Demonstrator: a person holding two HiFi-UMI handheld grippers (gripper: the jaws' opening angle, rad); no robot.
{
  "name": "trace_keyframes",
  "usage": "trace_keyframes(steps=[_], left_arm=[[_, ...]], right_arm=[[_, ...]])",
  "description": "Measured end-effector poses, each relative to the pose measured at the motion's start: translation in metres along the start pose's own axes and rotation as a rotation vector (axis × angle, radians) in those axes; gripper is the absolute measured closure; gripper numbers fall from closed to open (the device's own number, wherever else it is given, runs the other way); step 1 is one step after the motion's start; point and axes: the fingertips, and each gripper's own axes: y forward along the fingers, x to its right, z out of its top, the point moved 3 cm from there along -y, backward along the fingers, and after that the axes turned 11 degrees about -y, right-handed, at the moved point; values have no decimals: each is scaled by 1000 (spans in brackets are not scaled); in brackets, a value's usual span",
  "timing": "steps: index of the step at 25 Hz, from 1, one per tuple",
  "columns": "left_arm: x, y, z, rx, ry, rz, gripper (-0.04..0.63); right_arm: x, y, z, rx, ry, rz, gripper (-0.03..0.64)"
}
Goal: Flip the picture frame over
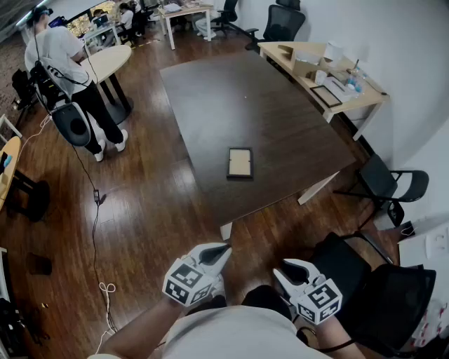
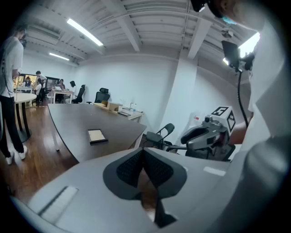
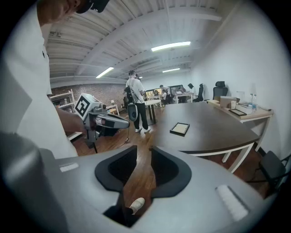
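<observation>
Frame (image 1: 240,163) lies flat by the table's (image 1: 280,119) near edge, well apart from both empty grippers, left gripper (image 1: 219,252) closed at the tips, right gripper (image 1: 284,270) barely parted; I judge it light, stiff, perhaps fragile, best pinched by one long edge.

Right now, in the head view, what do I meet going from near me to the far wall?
Left gripper and right gripper side by side → picture frame on the dark table → light side desk → black office chair.
</observation>
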Motion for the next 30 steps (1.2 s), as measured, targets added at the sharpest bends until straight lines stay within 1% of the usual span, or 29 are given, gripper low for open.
trace_keyframes(steps=[3, 4, 5, 6, 8, 13, 17, 20, 22, 25, 30], left_arm=[[-39, 36, 30, -2, -28, 49, 591], [-49, 50, 38, -4, -38, 68, 575], [-58, 66, 45, -9, -48, 87, 532], [-66, 84, 52, -17, -55, 106, 507], [-82, 122, 65, -38, -64, 151, 501], [-136, 212, 90, -85, -96, 334, 505], [-177, 265, 84, -167, -121, 492, 505], [-199, 286, 70, -226, -148, 596, 506], [-207, 291, 64, -253, -154, 638, 518], [-211, 296, 56, -285, -147, 664, 529], [-211, 296, 55, -297, -129, 702, 538]], right_arm=[[22, 25, 19, 6, 3, 11, 514], [31, 31, 22, 5, 0, 19, 514], [43, 35, 23, 1, -1, 27, 514], [57, 39, 22, -4, 3, 34, 514], [91, 47, 20, -14, 17, 45, 514], [180, 61, 36, -3, -8, 90, 515], [238, 62, 42, -25, -8, 143, 515], [272, 62, 34, -55, 8, 172, 515], [289, 63, 29, -71, 22, 180, 515], [303, 66, 30, -85, 31, 191, 515], [316, 75, 35, -63, 48, 213, 517]])
